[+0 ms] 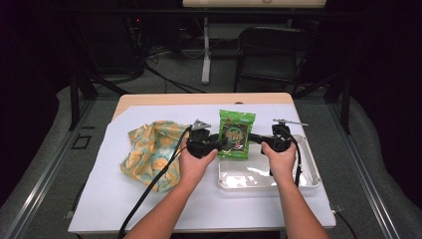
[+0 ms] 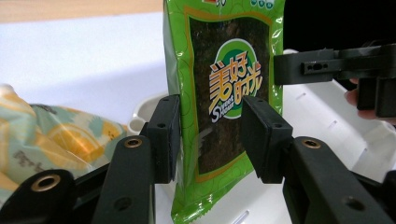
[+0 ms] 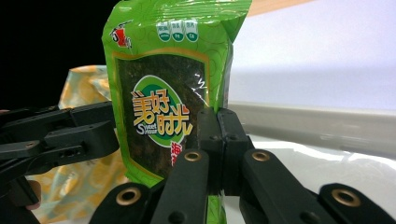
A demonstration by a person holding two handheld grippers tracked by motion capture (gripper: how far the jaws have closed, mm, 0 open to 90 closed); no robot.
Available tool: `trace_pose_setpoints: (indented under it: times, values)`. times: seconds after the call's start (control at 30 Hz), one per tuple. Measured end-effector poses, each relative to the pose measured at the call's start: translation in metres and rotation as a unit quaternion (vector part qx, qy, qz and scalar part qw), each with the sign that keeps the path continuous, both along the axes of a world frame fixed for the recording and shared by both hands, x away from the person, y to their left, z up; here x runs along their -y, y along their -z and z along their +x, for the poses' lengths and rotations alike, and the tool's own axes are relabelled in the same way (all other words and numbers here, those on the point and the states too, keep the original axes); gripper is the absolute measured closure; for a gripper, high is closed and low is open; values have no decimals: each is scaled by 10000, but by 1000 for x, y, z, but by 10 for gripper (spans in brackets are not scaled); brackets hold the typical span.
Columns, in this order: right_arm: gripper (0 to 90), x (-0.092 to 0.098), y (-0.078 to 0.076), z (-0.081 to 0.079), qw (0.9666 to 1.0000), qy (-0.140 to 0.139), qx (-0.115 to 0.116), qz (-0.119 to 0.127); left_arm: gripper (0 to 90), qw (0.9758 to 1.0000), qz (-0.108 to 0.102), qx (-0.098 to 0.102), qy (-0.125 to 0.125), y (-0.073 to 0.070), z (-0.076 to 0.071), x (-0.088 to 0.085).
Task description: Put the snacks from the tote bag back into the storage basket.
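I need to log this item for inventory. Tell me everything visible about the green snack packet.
The green snack packet is a glossy plastic pouch with a dark window panel, a round logo with orange characters and small icons near its sealed top. It is held upright over the white tray's left end. The right tool pinches one edge; the left tool's jaws straddle it, open.
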State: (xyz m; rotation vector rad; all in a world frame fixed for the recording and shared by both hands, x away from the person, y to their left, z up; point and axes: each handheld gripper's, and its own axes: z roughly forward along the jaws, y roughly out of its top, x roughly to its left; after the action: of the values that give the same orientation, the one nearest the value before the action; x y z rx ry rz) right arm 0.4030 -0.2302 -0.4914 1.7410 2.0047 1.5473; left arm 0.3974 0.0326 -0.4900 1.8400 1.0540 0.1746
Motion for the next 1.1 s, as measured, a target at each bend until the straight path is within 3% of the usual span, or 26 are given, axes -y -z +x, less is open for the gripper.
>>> trace_pose_setpoints:
  times: [0.3,0.53,1.1]
  values:
    - [900,5,5,3,9998,107,-73,-140,549,9998,-55,-158,92,12,4,8]
    - [900,4,6,4,9991,92,-71,-398,529,9995,24,-257,175,17,5,10]
    - [900,10,11,6,9992,126,-183,-345,522,9992,-81,-320,220,21,6,15]
